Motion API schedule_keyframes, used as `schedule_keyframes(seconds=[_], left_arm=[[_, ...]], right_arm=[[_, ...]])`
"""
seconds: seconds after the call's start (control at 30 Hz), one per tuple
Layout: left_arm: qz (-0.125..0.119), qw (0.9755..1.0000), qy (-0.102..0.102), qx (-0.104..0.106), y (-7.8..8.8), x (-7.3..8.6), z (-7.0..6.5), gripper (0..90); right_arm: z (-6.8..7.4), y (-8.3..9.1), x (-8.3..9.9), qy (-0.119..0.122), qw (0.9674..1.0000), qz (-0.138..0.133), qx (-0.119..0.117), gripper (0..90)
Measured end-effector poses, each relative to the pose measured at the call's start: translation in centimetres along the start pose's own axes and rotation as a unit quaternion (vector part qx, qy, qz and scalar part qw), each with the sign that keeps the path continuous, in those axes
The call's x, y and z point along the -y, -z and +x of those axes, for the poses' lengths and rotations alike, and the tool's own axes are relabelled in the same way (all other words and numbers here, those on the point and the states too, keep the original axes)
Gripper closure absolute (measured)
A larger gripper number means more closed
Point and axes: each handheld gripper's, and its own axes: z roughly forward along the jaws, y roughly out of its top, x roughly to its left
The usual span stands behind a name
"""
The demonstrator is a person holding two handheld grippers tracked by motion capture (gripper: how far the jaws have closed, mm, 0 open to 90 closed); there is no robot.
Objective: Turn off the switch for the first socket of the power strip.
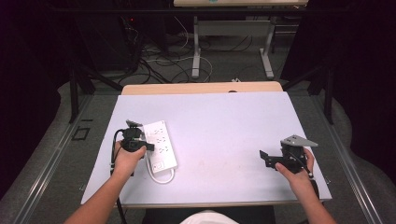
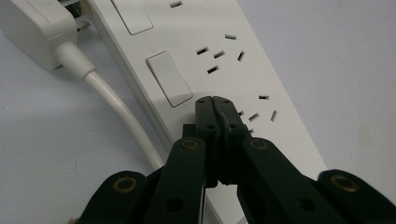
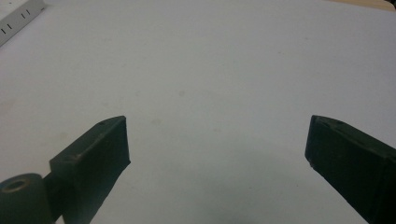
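Right gripper (image 1: pixel 267 158) at the near right, jaws wide apart and empty, left gripper (image 2: pixel 215 100) at the near left, jaws pressed together holding nothing, tips over the white power strip (image 1: pixel 160 144), long axis near to far, leaning slightly left, its white cable (image 1: pixel 161 177) looping at the near end, no readable writing, lilac table (image 1: pixel 224 126).

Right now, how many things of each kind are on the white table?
Power strip: 1
Plug with white cable: 1
Left gripper, fingers shut over the strip: 1
Right gripper, fingers open: 1
Total: 4
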Motion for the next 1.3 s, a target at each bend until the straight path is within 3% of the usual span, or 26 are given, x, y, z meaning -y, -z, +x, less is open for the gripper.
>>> schedule_keyframes(seconds=[0.8,0.83,0.93,1.3], left_arm=[[0.000,0.9999,-0.013,0.002,-0.09,0.14,0.28,90.0],[-0.010,0.9999,-0.013,-0.003,-0.18,0.18,0.28,90.0],[-0.014,0.9999,-0.003,0.003,-0.21,0.14,0.41,90.0],[-0.014,0.9999,-0.002,0.003,-0.20,0.15,0.46,90.0]], right_arm=[[0.03,0.04,-0.03,0.004,1.0000,0.001,-0.005,5.8],[0.06,0.03,-0.02,0.002,1.0000,0.002,-0.005,5.8],[0.00,0.04,-0.01,0.004,1.0000,0.001,-0.005,5.8],[-0.03,0.05,-0.02,0.005,1.0000,0.001,-0.004,5.8]])
